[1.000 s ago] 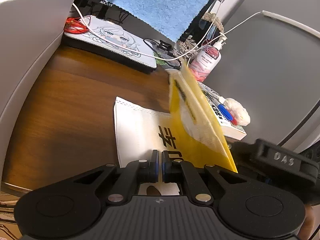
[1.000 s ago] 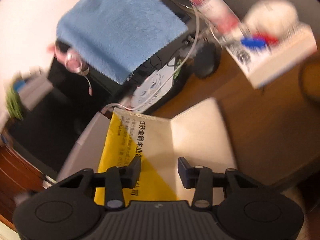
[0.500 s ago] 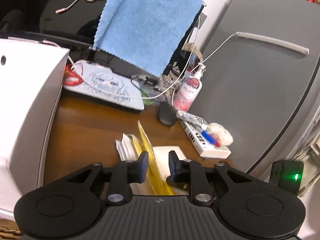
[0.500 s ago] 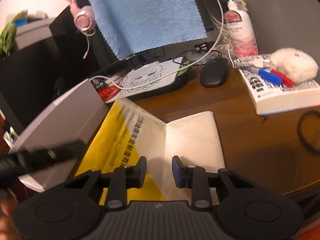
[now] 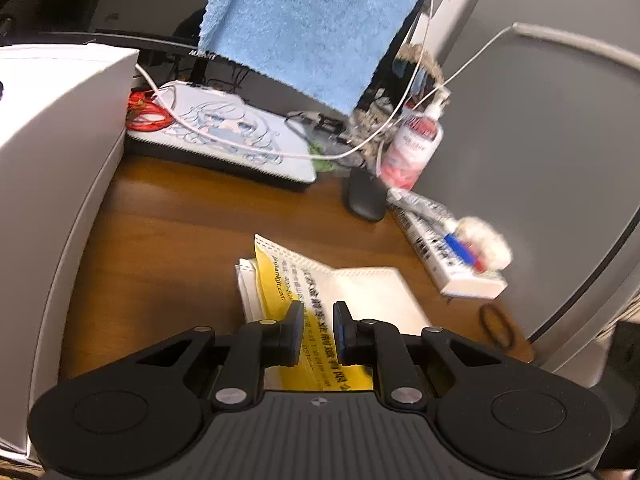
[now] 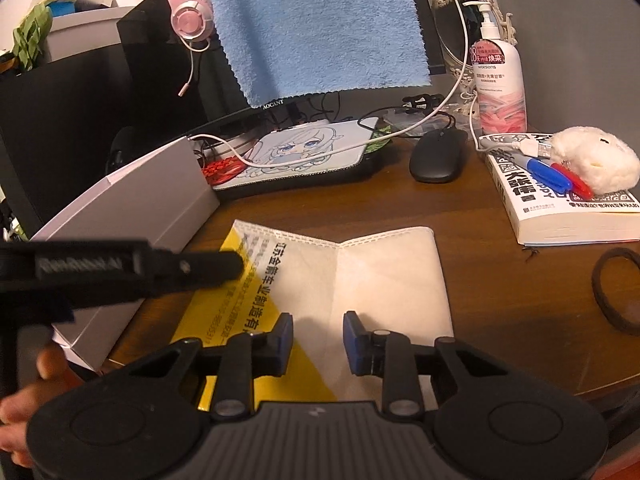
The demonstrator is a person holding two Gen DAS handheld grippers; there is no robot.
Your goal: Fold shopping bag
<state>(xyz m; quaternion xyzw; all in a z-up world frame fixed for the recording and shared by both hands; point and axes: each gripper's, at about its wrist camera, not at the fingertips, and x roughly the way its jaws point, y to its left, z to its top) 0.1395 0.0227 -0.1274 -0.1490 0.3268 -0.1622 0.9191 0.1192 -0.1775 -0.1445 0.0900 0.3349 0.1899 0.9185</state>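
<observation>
The shopping bag [image 6: 384,276] lies on the brown desk, white with a yellow printed half [image 6: 240,320]. A crease runs down its middle; the yellow half slopes up to the left against the white box, while the white half lies flat. My right gripper [image 6: 318,334] hovers open over the bag's near edge with nothing between its fingers. My left gripper [image 5: 317,322] is open too, above the bag's yellow half [image 5: 316,328]. Seen from the right wrist, it is a black bar [image 6: 140,268] whose tip lies over the yellow half's far corner.
A white box [image 6: 132,216] stands left of the bag. Behind are a printed mouse pad [image 6: 296,152], a black mouse [image 6: 438,156] and a lotion bottle [image 6: 500,80]. A book [image 6: 560,208] with pens and a black hair band [image 6: 616,288] lie right. A hand [image 6: 24,392] shows bottom left.
My left gripper was shut a second ago, then opened and drew back. The yellow half, which stood upright, has dropped leftward. The right wrist view has steadied.
</observation>
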